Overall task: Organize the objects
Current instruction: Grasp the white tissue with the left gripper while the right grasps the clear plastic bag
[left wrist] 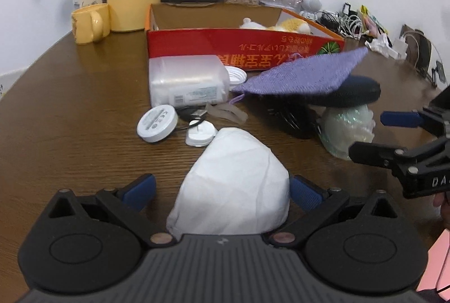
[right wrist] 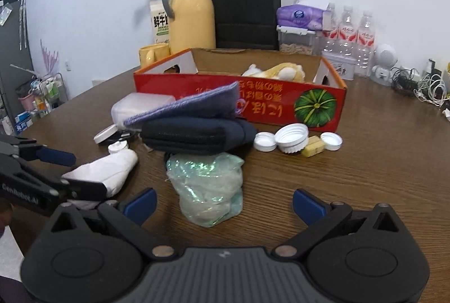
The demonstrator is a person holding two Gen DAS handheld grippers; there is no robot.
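A white crumpled bundle (left wrist: 233, 184) lies on the brown table (left wrist: 70, 111), between the wide-spread fingers of my left gripper (left wrist: 222, 192). That gripper is open; its right pad is at the bundle's side and its left pad stands clear. In the right wrist view the white bundle (right wrist: 112, 170) and the left gripper (right wrist: 88, 173) show at the left. My right gripper (right wrist: 225, 204) is open, with a green translucent plastic bag (right wrist: 208, 187) just ahead between its fingers, untouched. A red cardboard box (right wrist: 253, 103) holding a plush toy (right wrist: 278, 71) stands behind.
A purple pouch (left wrist: 303, 75) rests on a dark blue one (left wrist: 354, 94). Nearby are a clear plastic container (left wrist: 185, 80), a white disc (left wrist: 157, 126), white caps (right wrist: 292, 138) and a yellow block (right wrist: 313, 149). A yellow thermos (right wrist: 191, 16), mug, black bag, bottles and cables line the back.
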